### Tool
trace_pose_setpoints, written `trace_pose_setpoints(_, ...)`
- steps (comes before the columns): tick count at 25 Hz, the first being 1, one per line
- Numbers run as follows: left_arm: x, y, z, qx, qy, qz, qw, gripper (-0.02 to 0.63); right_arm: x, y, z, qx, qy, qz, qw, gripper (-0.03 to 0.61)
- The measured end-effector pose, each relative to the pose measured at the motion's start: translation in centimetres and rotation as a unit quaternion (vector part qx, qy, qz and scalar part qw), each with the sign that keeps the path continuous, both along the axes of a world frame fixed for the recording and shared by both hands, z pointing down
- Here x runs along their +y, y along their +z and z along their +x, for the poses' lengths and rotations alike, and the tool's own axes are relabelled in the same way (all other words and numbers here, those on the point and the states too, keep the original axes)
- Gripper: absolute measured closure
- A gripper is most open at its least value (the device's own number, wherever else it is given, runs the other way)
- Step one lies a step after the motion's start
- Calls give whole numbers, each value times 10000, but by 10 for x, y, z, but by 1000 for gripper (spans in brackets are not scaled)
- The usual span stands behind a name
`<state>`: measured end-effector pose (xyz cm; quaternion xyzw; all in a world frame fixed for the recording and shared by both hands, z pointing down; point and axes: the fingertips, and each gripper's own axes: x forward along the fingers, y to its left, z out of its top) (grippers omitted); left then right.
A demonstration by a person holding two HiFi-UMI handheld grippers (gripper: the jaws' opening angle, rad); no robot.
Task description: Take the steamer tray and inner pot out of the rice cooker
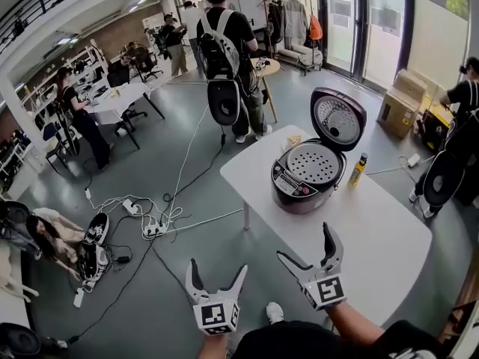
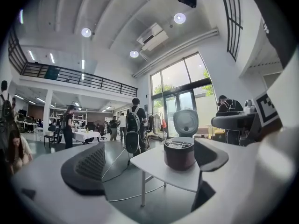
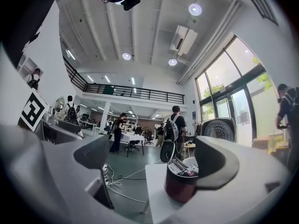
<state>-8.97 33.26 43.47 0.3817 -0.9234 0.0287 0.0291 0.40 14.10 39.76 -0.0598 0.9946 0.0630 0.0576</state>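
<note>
Sitting in the open rice cooker [image 1: 308,178], the perforated steamer tray [image 1: 314,163] covers the bowl, so the inner pot beneath it is hidden. The lid [image 1: 338,118] stands raised behind. The cooker rests on a white table [image 1: 382,238], with a yellow bottle [image 1: 358,169] just beside it.

Only the head view looks down into the cooker. The two gripper views show it side-on, body and lid alone, with the tray out of sight.

The left gripper [image 1: 218,268] and right gripper [image 1: 304,241] are both well apart from the cooker, jaws spread wide, with nothing between the pads.

Print on the control panel [image 1: 287,182] is too small to read. The marker cubes [image 1: 328,290] carry only black-and-white square patterns.
</note>
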Motion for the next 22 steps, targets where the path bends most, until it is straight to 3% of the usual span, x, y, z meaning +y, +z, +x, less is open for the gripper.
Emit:
trace_pose_setpoints(7, -49, -12, -45, -193, 116, 93, 9997, 63, -51, 6, -33, -5, 252, -118, 9996, 31)
trace_pose_setpoints(17, -126, -6, -79, -79, 925, -47, 9957, 61, -103, 11, -60, -11, 602, -356, 9976, 31)
trace_pose_setpoints(22, -170, -4, -111, -59, 1240, -122, 9922, 61, -139, 13, -81, 48, 830, -238, 9963, 31)
